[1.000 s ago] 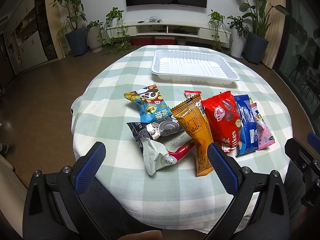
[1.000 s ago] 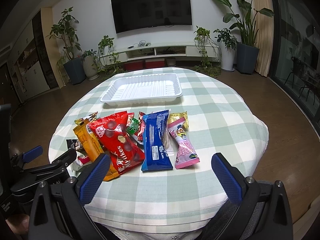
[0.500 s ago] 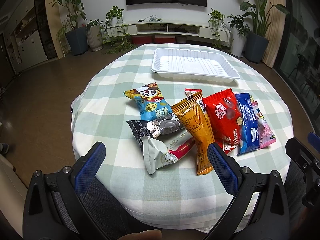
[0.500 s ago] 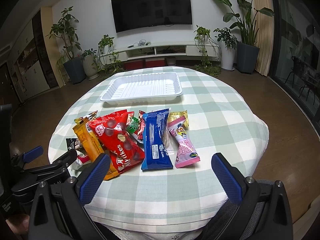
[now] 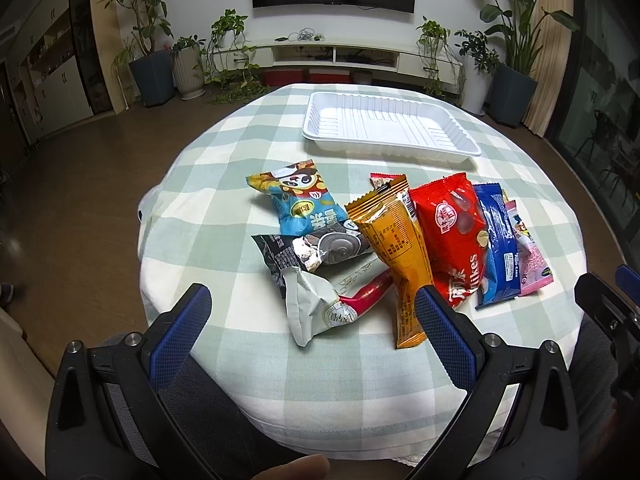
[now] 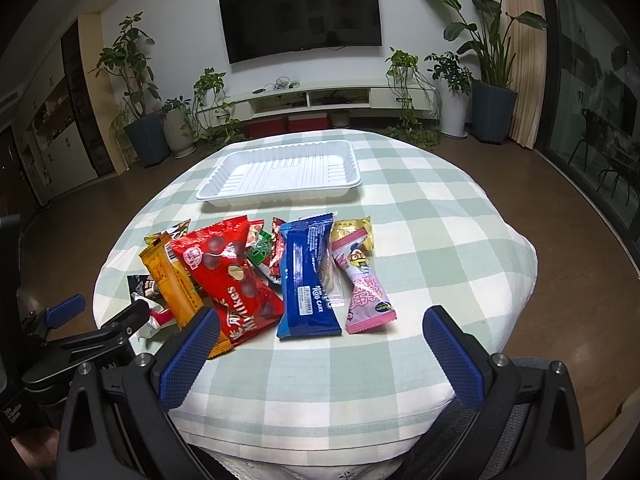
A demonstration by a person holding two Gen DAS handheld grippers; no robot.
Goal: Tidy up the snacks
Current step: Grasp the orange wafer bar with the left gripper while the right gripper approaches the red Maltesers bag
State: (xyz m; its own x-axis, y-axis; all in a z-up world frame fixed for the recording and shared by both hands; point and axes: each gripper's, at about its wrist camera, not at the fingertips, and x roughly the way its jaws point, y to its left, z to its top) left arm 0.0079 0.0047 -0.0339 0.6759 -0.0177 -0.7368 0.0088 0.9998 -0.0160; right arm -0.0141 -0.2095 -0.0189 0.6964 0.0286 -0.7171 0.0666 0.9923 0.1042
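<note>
On the table, every snack packet is lying loose; the white tray is sitting empty. Both the left gripper and right gripper are hanging apart, gripping nothing; all the sorting is waiting.

The snacks lie flat in a loose, overlapping heap on the near half: a red bag, a blue pack, a pink pack, an orange bar and a panda bag. Behind them the white tray stands empty, a little apart.
</note>
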